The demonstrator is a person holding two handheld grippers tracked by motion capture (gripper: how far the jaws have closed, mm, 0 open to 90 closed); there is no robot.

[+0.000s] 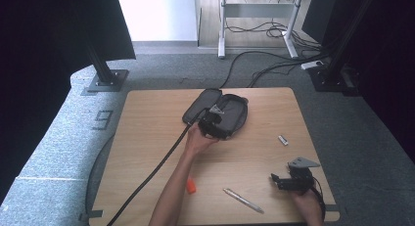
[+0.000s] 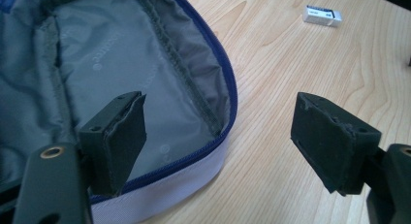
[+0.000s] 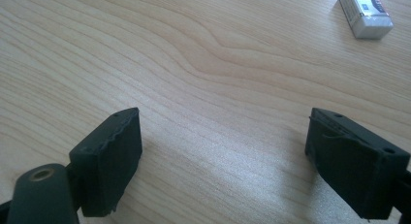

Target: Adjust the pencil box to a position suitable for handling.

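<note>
The open grey pouch (image 1: 222, 113) lies at the wooden table's (image 1: 147, 138) far middle; your left gripper (image 2: 218, 136), jaws wide and empty, hides part of it. Your right gripper (image 3: 225, 161), equally wide and empty, hovers over bare wood near the white eraser (image 3: 366, 10), above grey carpet (image 1: 58, 138).

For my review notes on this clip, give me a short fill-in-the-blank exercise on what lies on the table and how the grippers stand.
1. The pouch lies unzipped, showing a ____ lining.
2. The left gripper is ____, one finger over the pouch and one over bare wood.
3. The right gripper hovers near the table's ____ corner, fingers apart.
4. Between the orange cap and the right gripper lies a ____.

Missing words: grey; open; front right; pen
</note>
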